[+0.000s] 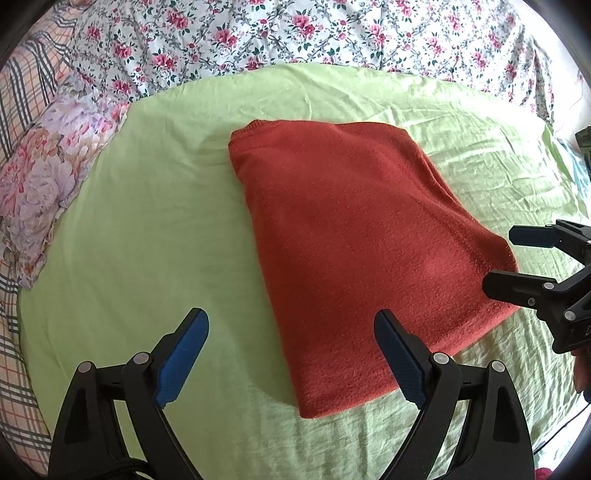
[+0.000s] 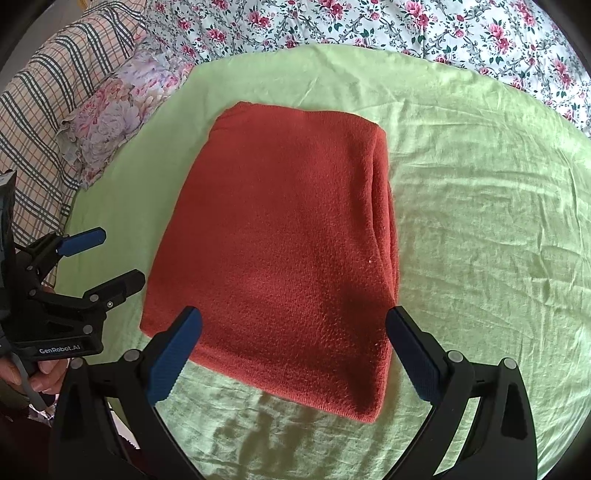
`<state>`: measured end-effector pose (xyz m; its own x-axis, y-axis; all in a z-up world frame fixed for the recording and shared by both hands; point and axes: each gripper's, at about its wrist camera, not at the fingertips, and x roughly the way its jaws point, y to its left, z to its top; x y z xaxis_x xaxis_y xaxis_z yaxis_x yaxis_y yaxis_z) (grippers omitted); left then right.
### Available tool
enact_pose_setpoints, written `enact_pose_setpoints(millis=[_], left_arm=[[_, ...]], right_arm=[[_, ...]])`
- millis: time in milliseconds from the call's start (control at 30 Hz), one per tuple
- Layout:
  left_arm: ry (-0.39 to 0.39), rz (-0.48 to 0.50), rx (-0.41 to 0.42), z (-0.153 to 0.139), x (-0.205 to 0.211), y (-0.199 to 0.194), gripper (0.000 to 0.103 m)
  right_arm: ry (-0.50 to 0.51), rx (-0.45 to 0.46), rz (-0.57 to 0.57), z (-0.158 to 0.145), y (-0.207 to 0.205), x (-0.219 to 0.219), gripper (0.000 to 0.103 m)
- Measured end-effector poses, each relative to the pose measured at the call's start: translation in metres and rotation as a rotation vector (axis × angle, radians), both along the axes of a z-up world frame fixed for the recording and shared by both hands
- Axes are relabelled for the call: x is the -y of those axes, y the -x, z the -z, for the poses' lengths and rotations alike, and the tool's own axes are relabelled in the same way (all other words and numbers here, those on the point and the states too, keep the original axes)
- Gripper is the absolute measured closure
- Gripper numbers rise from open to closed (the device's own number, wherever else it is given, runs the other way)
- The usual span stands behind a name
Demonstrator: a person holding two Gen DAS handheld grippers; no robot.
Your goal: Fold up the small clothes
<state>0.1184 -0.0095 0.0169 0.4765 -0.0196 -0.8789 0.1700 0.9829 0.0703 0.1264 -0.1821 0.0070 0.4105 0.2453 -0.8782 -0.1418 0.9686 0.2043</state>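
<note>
Both grippers spread wide, nothing held, red knit garment folded just ahead of the fingers.

Left gripper hangs with jaws released, its right blue pad over the garment's near edge, its left pad over bare green sheet. Right gripper is also released and straddles the near edge of the red garment, both pads clear of the cloth as far as I can tell. Garment lies as a compact rectangle on the sheet, stacked layers visible along the side to the right of the right gripper's fingers. Beyond it: floral bedspread, floral pillow far left. Judgement: fold looks almost done. For one more fold, pinch both near corners through all layers, lift evenly, lay onto the far edge, align the sides.
</note>
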Motion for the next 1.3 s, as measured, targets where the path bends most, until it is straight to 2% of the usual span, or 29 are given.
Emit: enact_pose_setpoints(millis=[267, 1300], left_arm=[[0.03, -0.004, 0.015, -0.0037, -0.0015, 0.0004, 0.01], [0.042, -0.003, 0.02, -0.0066, 0.0025, 0.0071, 0.008]], right_arm=[[-0.029, 0.011, 0.009, 0.0029, -0.0029, 0.0023, 0.004], [-0.039, -0.002, 0.013, 0.0059, -0.0054, 0.0051, 0.004]])
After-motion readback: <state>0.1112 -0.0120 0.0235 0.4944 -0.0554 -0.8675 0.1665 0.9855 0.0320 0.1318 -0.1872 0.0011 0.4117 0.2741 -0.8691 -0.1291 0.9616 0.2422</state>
